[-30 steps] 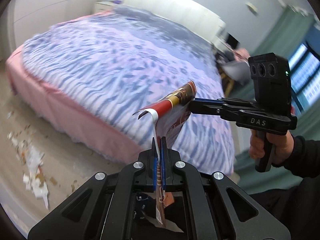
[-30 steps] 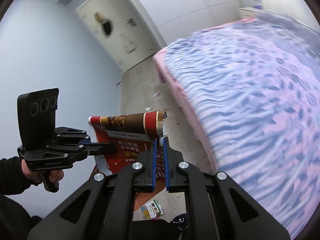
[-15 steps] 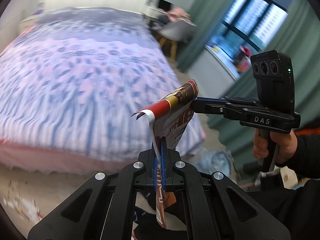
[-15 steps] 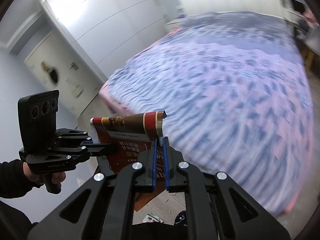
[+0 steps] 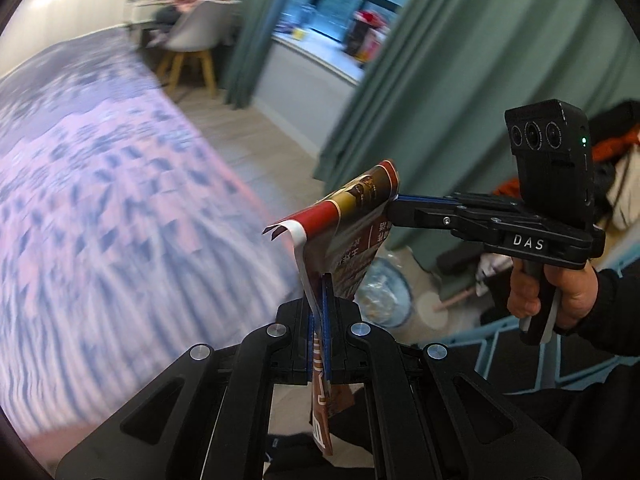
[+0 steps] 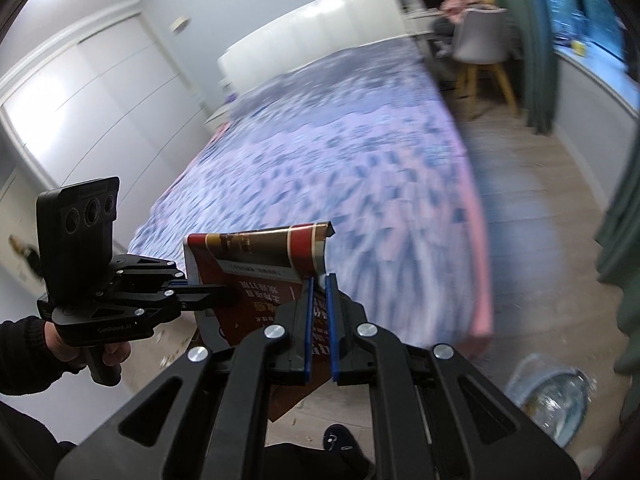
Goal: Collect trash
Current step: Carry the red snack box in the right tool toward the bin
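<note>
Trash first: it's a red and brown printed flyer (image 5: 352, 236), some kind of glossy paper with a curled white corner, and it's hanging in the air between the two tools, above the floor at the foot of the bed. Left gripper (image 5: 319, 292) has its blue pads clamped right on one edge of the sheet, paper running down between them and sticking out below. Right gripper (image 6: 320, 292) is pinching the opposite edge; in its own view there's a thin slit between the blue pads with the paper sitting in it, so it's closed down on the sheet. From the left camera you can see the right one coming in from the side, a hand (image 5: 556, 292) in a dark sleeve wrapped around its handle. Bed (image 6: 340, 152) with a purple-blue patterned cover fills most of the background, pretty blurry. Pale blue bin (image 6: 548, 392) with a clear liner sits on the wood floor near the green curtain (image 5: 440, 80), off to the lower right. Grey chair (image 6: 480, 40) by the window.
</note>
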